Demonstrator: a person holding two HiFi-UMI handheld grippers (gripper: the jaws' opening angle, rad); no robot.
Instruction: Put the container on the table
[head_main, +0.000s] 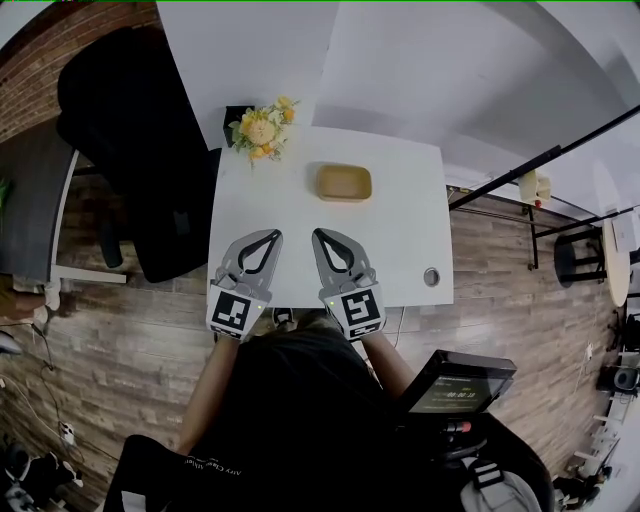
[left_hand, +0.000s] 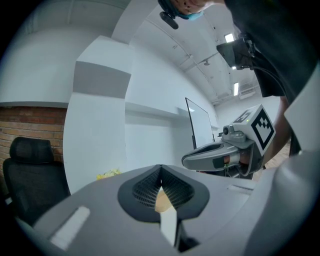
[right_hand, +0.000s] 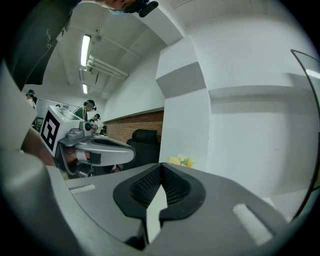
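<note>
The 2 claws, left claw (head_main: 268, 238) and right claw (head_main: 322, 238), are each pressed together on nothing, side by side over the near part of the tabletop (head_main: 405, 235). The container (head_main: 344, 182) rests on the tabletop ahead of them, untouched, nearer the right claw, with flowers (head_main: 262, 128) beyond. The placing looks done, so the next move would only be to back away.

Your grey left gripper (head_main: 274, 236) and grey right gripper (head_main: 318, 236) lie side by side, tips angled inward (both jaws closed, empty), left forearm (head_main: 205, 385) and right forearm (head_main: 388, 362) extended behind.
</note>
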